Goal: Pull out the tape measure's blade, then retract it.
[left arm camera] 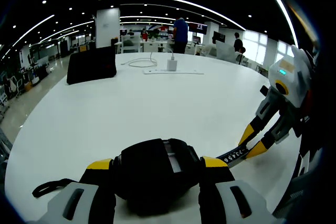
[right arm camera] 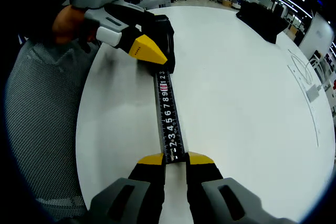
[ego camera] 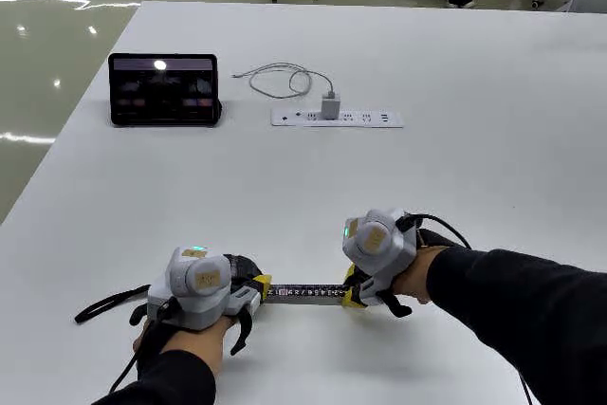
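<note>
The tape measure (left arm camera: 157, 174) is lying on the white table (ego camera: 379, 168), close to the near edge, right in front of the person. Its case (right arm camera: 167, 27) is black and chunky, and the left gripper (left arm camera: 157, 162) is squeezing it from both sides with its yellow-tipped jaws. A short bit of the blade (right arm camera: 167, 114) is sticking out of the case. It is lying flat on the table and going straight across to the right gripper (right arm camera: 176, 158). The blade is pale with black numbers, and one number near the case is showing in red. The right gripper is pinching the far end of the blade between its jaws, which are nearly together. The very tip of the blade is hiding between those jaws, so I am not seeing its end. In the head view the left gripper is covering most of the case, and the numbers are looking too small to read. A black strap (ego camera: 109, 303) is trailing on the table to the left of the left gripper, and I cannot tell what it is tied to. Far back on the table a dark tablet (ego camera: 163, 89) is standing, and a white power strip (ego camera: 337, 119) with a white cable (ego camera: 280, 81) is lying beside it.
</note>
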Demonstrator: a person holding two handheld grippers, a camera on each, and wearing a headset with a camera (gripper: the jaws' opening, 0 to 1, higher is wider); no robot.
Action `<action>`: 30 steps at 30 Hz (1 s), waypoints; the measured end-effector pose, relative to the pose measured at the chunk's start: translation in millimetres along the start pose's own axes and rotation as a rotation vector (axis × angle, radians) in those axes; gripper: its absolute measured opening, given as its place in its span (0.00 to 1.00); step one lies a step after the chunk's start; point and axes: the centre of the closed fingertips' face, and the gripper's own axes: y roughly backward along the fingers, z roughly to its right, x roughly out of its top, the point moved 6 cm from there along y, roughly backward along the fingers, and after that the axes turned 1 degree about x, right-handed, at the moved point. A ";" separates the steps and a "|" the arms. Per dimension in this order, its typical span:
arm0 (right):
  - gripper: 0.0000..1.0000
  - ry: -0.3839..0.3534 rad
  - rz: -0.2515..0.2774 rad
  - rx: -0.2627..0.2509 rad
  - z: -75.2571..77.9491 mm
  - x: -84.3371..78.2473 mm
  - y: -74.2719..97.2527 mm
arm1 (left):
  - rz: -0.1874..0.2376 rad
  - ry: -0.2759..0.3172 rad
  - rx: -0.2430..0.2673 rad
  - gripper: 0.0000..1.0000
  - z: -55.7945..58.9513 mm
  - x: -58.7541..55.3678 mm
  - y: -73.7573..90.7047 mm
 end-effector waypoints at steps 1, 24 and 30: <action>0.10 -0.001 0.001 0.001 0.3 0.7 -0.2 | 0.000 0.000 0.000 0.60 0.1 0.0 -0.1; 0.11 0.025 0.020 -0.001 -2.2 15.4 -6.8 | -0.002 0.005 0.000 0.60 0.2 -0.4 0.2; 0.11 0.021 0.025 0.001 -2.7 18.2 -11.1 | -0.002 0.006 0.000 0.60 0.4 -0.3 0.1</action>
